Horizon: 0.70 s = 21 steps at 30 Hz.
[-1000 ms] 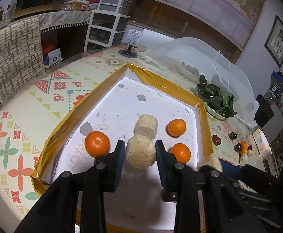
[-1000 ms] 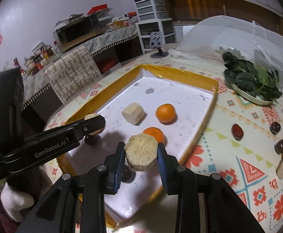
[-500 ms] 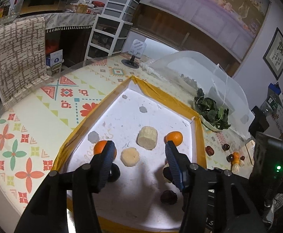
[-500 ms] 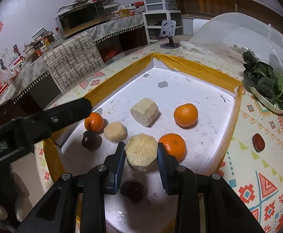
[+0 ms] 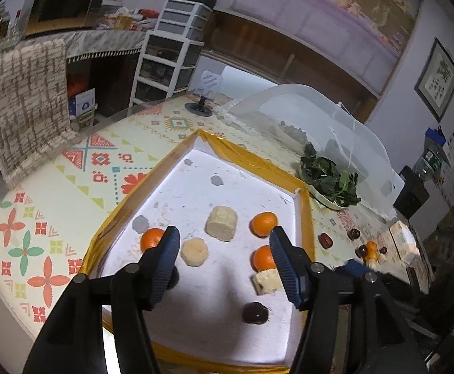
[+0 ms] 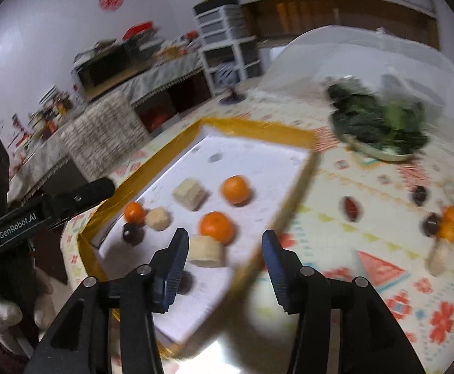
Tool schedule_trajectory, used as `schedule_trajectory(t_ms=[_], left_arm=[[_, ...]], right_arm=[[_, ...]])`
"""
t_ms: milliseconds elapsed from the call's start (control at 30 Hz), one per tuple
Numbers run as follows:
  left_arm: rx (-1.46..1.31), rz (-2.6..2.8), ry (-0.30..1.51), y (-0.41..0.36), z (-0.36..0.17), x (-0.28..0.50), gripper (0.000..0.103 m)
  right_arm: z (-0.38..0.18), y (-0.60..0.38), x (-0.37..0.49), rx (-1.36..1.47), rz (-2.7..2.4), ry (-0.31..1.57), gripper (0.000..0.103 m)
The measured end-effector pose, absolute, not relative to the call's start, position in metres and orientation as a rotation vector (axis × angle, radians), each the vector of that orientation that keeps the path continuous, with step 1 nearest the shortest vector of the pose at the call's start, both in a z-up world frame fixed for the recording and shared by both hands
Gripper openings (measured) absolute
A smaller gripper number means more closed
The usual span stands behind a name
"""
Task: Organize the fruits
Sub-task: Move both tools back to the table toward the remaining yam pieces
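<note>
Oranges — three | pale pieces — perhaps three | both grippers apart, empty

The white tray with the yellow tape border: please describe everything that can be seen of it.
The white tray is a shallow rectangular board that looks like foam, its low rim wrapped in yellow-orange tape. Its surface is scuffed, with grey spots. It lies flat on the patterned tablecloth. On it rest three oranges, three pale cut pieces and two dark round fruits. Both grippers hang open over its near end, touching nothing.
</note>
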<state>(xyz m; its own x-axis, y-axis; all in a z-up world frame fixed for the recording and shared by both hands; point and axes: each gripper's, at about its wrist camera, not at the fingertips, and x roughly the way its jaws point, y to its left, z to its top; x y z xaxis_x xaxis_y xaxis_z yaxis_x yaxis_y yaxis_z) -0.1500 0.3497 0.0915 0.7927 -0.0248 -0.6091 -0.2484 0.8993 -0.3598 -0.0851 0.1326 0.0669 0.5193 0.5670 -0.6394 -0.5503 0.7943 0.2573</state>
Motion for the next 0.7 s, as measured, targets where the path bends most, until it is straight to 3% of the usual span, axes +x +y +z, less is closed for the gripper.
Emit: schedule_trajectory(t_ms=[133, 233, 700], left_arm=[[-0.402, 0.095, 0.649, 0.331, 0.101, -0.152, 0.061], [-0.374, 0.065, 0.641, 0.315, 0.108, -0.154, 0.068], [-0.277, -0.11, 0.713, 0.221, 0.103, -0.136, 0.069]], right_arm=[[0.076, 0.074, -0.089, 0.056, 0.557, 0.72, 0.069], [0.078, 0.024, -0.089, 0.064, 0.452, 0.706, 0.069], [0.052, -0.165, -0.091, 0.274, 0.15, 0.779, 0.069]])
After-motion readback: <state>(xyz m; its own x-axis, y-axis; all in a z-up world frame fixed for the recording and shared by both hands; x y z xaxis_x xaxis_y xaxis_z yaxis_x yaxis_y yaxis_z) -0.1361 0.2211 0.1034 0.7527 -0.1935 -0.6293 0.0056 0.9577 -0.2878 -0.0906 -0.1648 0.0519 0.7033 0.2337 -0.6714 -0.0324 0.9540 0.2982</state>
